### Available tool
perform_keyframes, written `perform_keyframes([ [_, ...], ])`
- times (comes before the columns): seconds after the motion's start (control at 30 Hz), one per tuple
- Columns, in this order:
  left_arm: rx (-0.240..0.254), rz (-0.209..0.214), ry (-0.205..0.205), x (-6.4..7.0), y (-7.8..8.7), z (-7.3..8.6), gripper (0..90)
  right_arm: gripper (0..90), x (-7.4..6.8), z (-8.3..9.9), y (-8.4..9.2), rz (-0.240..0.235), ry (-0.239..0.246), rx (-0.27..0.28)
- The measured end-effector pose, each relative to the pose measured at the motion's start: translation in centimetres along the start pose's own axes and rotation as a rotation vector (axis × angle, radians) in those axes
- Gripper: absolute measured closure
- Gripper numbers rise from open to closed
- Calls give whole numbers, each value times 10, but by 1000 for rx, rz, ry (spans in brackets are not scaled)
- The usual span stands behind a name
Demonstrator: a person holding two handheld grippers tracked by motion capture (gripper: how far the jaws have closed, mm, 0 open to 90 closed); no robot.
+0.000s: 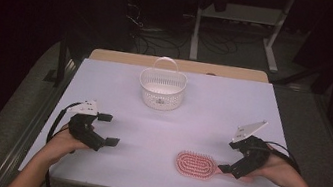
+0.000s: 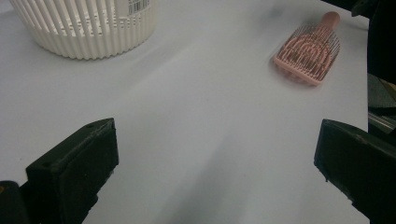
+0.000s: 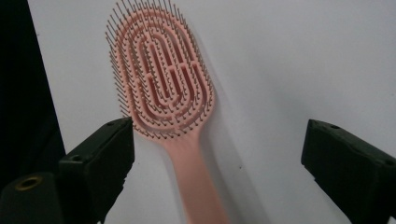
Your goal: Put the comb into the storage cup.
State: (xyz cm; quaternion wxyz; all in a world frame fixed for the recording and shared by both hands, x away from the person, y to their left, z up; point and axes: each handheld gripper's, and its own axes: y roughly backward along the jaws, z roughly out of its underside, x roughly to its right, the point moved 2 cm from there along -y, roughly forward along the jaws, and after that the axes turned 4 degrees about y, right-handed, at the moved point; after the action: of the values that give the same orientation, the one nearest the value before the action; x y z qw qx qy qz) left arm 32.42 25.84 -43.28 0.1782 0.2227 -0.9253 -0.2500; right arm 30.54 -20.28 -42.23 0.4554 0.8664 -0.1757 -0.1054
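While the right gripper (image 1: 224, 169) sits low at the near right of the table (image 1: 121, 79), its two black jaws stand wide apart with the pink handle of the hairbrush (image 3: 161, 86) running up between them. The jaws do not touch the handle yet, so nothing is being held. From the right gripper view the handle is closer to one jaw than the other, and the brush head with its little pins points away from the gripper. I think the hand is lined up this way so the jaws can squeeze the thin handle, which is easier to grab than the wide, prickly head. The brush lies flat with its pins facing up, close to the near edge of the table, so it needs a careful pinch so it does not slide off. Over on the other side, the left gripper (image 1: 107, 129) rests near the table's left edge with its jaws open too and nothing between them. It looks like it is just waiting. Farther back, in the middle of the table, stands a white basket (image 1: 161, 90) with a thin handle standing up. It is well apart from the brush. My guess is the brush will go in there, since the basket is open at the top and looks empty.
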Motion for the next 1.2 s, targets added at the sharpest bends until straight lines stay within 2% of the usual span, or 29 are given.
perform_keyframes([
  [0.67, -2, 1, -2, 0, 0, 0, 0, 217, -5, -1, -12, -43, 57, -119],
  [1.2, 0, 1, -1, 0, 0, 0, 0, 344, -9, -4, -18, -48, 110, -196],
])
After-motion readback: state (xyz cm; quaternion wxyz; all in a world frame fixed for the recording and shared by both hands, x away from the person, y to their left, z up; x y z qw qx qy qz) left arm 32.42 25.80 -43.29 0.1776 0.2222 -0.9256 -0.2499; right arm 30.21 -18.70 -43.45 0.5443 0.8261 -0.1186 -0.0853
